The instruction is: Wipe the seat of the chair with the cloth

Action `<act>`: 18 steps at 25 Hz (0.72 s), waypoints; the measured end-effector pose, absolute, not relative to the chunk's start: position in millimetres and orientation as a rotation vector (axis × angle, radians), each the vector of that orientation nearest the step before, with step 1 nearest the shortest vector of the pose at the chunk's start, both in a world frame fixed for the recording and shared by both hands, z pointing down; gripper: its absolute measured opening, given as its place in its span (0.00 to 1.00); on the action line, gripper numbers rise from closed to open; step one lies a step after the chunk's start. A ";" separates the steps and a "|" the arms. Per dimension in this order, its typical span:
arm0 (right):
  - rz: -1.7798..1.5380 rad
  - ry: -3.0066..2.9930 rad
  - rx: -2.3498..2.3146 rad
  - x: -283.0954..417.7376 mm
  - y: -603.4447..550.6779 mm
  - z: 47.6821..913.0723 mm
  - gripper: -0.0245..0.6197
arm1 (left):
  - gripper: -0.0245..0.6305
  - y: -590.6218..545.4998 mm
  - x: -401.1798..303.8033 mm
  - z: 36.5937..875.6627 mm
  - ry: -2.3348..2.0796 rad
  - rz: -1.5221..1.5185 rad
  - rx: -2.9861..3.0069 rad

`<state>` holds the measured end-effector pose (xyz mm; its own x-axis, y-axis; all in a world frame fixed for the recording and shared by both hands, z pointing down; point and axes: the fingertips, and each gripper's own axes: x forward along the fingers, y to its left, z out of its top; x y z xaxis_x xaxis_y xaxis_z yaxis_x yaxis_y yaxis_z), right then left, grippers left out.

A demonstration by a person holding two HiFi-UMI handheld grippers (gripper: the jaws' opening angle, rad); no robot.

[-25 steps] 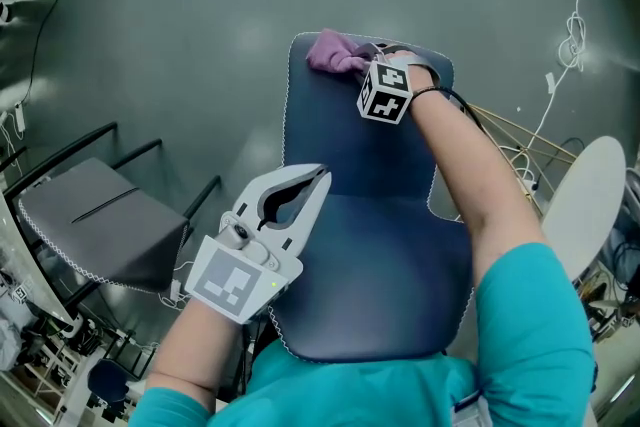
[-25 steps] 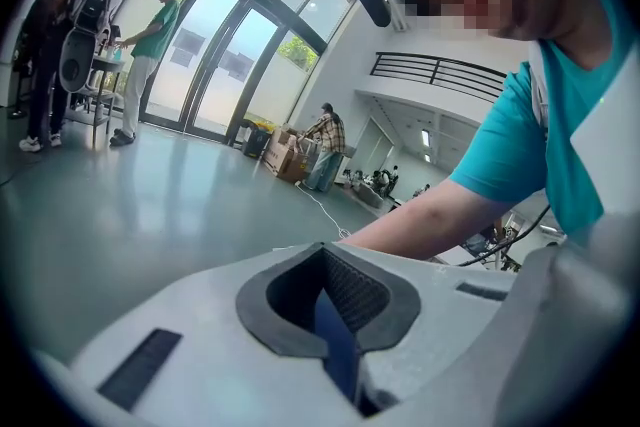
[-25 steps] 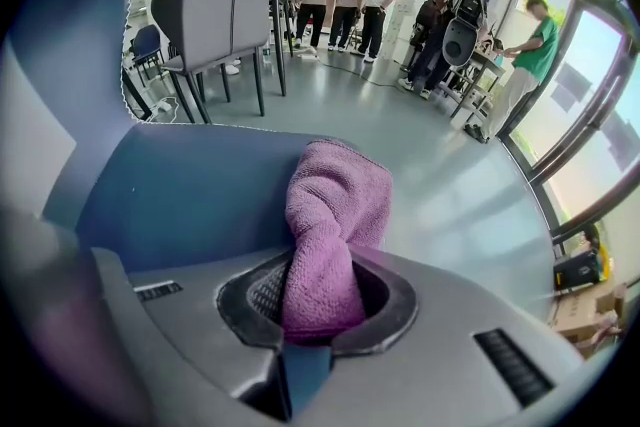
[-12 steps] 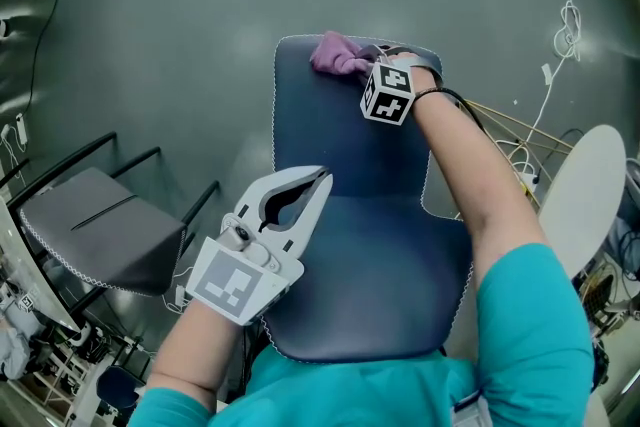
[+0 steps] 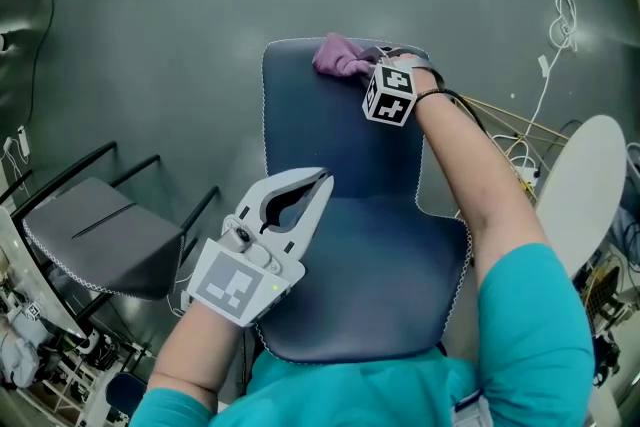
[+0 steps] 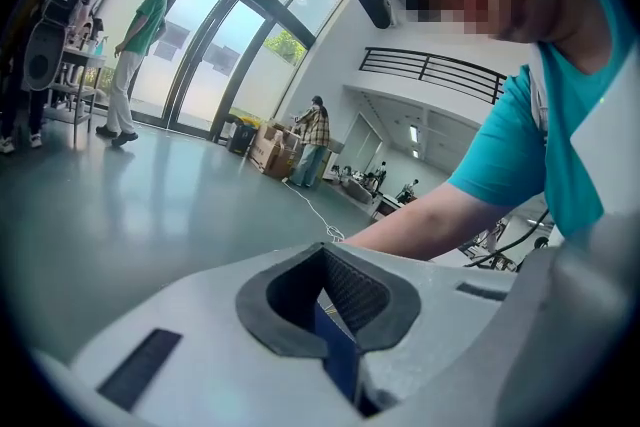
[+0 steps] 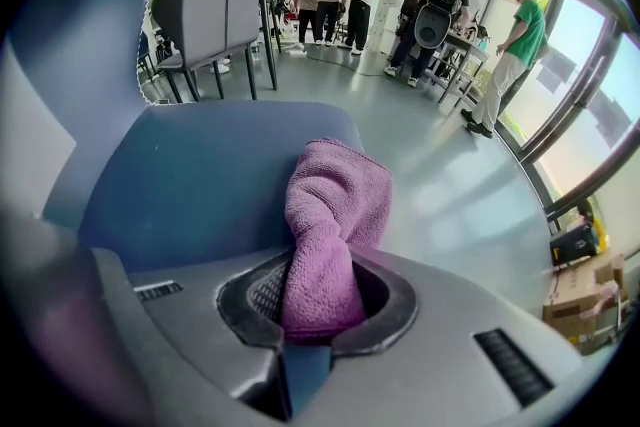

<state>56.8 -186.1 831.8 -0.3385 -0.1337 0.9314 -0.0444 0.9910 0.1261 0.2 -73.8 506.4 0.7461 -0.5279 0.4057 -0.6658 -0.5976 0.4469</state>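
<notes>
While the crumpled purple microfibre cloth [image 7: 335, 215] is clenched between the fingers of the right gripper [image 5: 372, 65], it is laid on the far edge of the dark blue padded chair seat [image 5: 330, 145]. Wiping is judged under way; how much is already cleaned cannot be told. The cloth's long axis is set along the fingers, pointing beyond the far edge. The left gripper [image 5: 318, 183] is held closed and empty nearer the person.
</notes>
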 end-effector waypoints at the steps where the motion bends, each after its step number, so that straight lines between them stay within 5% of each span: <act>1: -0.089 -1.915 0.129 60.1 -186.0 832.4 0.13 | 0.02 -74.4 2.5 505.8 -0.894 0.304 2.360; 18: -0.034 -1.889 0.180 111.2 -184.5 833.0 0.13 | 0.02 -71.6 30.7 503.7 -0.837 0.322 2.385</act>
